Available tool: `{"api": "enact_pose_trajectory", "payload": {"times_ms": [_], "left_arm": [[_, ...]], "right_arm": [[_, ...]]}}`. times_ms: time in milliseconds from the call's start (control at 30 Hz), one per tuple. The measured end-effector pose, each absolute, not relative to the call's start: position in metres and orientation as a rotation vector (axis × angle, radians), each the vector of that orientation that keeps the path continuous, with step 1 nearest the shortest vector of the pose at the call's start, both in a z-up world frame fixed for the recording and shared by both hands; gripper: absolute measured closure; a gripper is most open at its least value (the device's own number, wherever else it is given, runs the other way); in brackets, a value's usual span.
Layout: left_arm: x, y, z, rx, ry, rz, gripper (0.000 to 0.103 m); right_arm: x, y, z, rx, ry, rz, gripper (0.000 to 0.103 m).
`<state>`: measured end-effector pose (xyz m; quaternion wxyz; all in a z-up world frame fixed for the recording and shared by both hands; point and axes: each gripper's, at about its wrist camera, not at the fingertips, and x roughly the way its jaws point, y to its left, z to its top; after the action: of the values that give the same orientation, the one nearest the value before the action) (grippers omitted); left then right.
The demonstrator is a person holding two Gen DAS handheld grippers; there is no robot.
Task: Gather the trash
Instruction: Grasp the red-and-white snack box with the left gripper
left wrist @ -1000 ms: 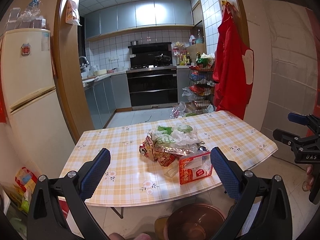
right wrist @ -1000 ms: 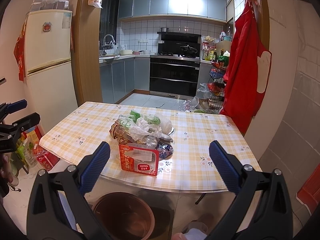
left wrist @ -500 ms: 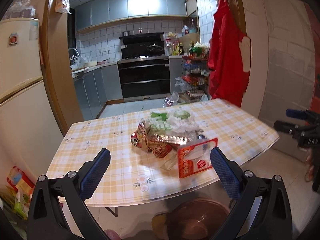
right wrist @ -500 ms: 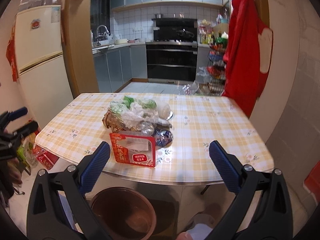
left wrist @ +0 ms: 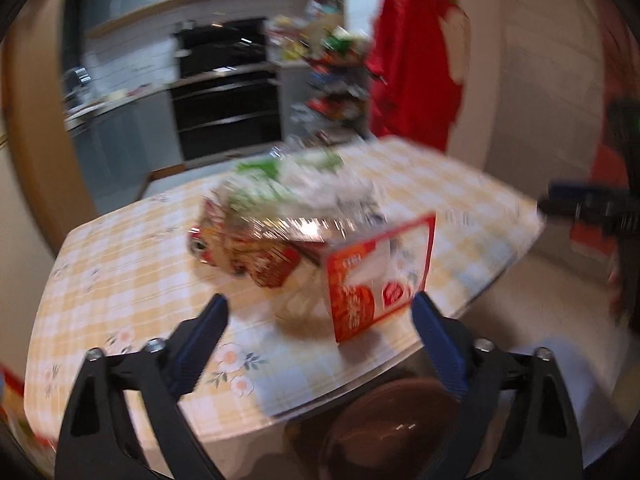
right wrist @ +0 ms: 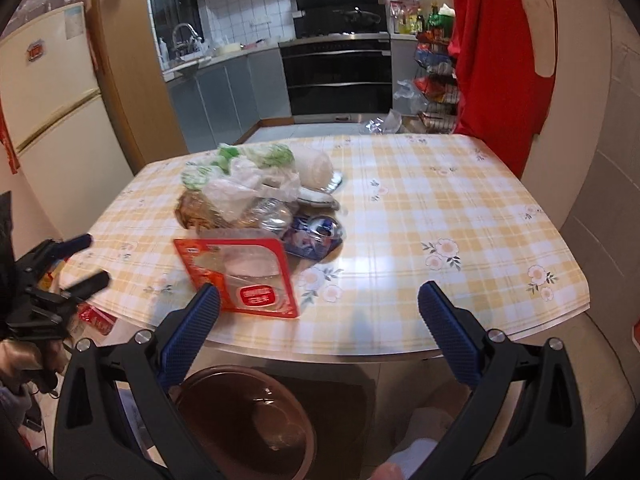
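A pile of trash [right wrist: 256, 196] lies on the yellow checked table [right wrist: 440, 208]: white and green plastic bags, shiny wrappers, a blue wrapper [right wrist: 316, 234] and a red and clear packet [right wrist: 244, 276] at the near edge. The pile [left wrist: 288, 216] and red packet [left wrist: 380, 280] also show, blurred, in the left wrist view. A brown bin [right wrist: 244, 416] stands on the floor below the table edge; it also shows in the left wrist view [left wrist: 392, 420]. My left gripper [left wrist: 320, 344] is open and empty just short of the packet. My right gripper [right wrist: 320, 332] is open and empty over the table edge.
A cream fridge [right wrist: 48, 92] stands at the left. A red apron [right wrist: 500, 48] hangs on the wall at the right. A kitchen with an oven [right wrist: 340, 76] and a wire rack [right wrist: 436, 80] lies behind the table. The left gripper shows in the right wrist view [right wrist: 60, 276].
Both grippers have moved in closer to the table and the trash pile. The left wrist view is now blurred from motion. Both stay open.
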<state>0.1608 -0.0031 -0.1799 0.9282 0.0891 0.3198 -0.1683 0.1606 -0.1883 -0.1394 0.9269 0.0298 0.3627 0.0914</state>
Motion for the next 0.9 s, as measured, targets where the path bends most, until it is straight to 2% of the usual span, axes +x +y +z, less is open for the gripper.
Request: {"api": "enact_pose_trajectory", "payload": {"times_ms": [133,333,600,633,700,733,767,900], "left_arm": [[0.193,-0.023,-0.222,0.287,0.721,-0.415,0.028],[0.227,-0.039,-0.256,0.313,0.771,-0.459,0.043],[0.256,-0.049,-0.288,0.237,0.859,-0.536,0.043],[0.257,-0.051,-0.291,0.243,0.865,-0.536,0.048],[0.256,-0.055,-0.296,0.252,0.886,-0.543,0.064],[0.254,-0.056,-0.296,0.261,0.885,-0.544,0.081],[0.252,-0.056,-0.296,0.268,0.882,-0.546,0.09],[0.241,-0.052,-0.296,0.276,0.851,-0.537,0.094]], "right_arm": [[0.179,-0.192,-0.156,0.054,0.788,0.166,0.005],[0.197,-0.201,-0.177,0.068,0.836,0.148,0.005],[0.211,-0.206,-0.2,0.099,0.897,0.144,0.005],[0.211,-0.206,-0.2,0.099,0.897,0.144,0.005],[0.211,-0.206,-0.203,0.097,0.903,0.151,0.005],[0.211,-0.205,-0.204,0.093,0.905,0.152,0.005],[0.21,-0.205,-0.204,0.091,0.906,0.154,0.005],[0.209,-0.208,-0.205,0.109,0.91,0.16,0.005]]}}
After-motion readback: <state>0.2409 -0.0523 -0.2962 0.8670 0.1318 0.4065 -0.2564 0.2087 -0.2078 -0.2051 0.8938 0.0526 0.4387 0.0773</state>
